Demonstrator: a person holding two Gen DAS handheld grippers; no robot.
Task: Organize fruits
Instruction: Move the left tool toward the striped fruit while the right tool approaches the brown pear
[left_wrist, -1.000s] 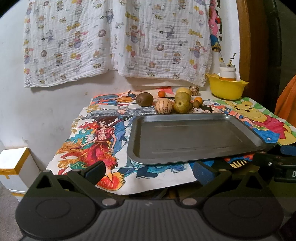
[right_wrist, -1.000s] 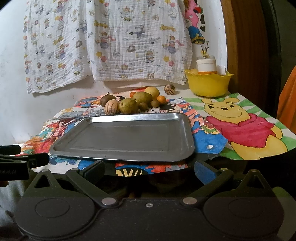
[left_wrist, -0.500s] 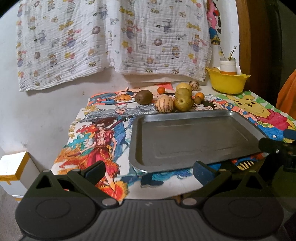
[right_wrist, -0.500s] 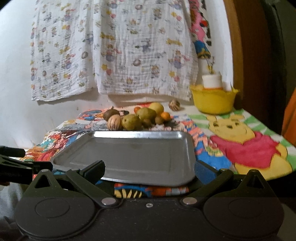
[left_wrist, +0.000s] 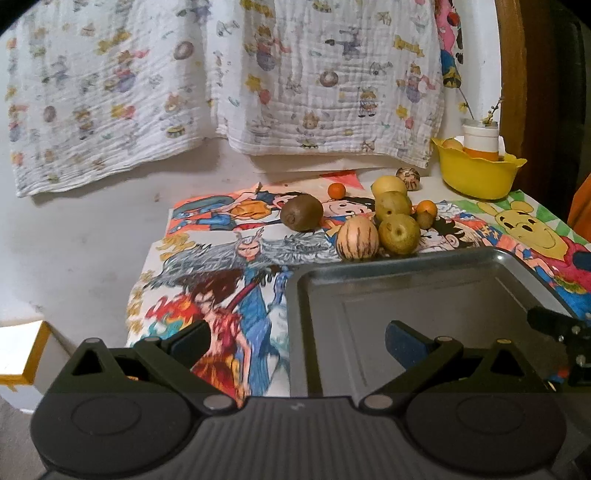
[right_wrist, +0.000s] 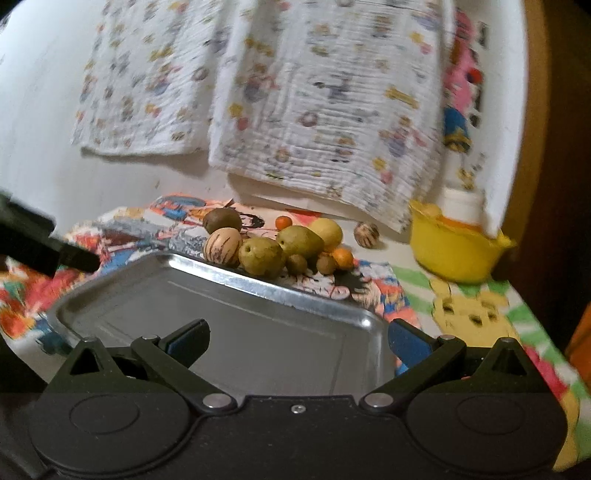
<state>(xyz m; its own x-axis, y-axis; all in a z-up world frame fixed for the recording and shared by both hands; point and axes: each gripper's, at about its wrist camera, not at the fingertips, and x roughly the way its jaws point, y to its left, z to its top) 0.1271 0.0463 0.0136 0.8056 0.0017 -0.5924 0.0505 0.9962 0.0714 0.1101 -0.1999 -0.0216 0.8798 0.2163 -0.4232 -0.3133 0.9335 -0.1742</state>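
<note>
Both claws hang with fingers spread and nothing between them: the left gripper (left_wrist: 297, 341) over the near left corner of the shallow grey metal tray (left_wrist: 406, 314), the right gripper (right_wrist: 297, 339) over its near edge. No fruit lies in the tray. From the right wrist view the fruit cluster sits at twelve o'clock, just beyond the far rim: a striped tan melon-like fruit (right_wrist: 223, 246), a green pear (right_wrist: 261, 256), a brown kiwi (right_wrist: 222, 220). I judge the nearest fruit best taken first, approached from above so its touching neighbours do not roll.
</note>
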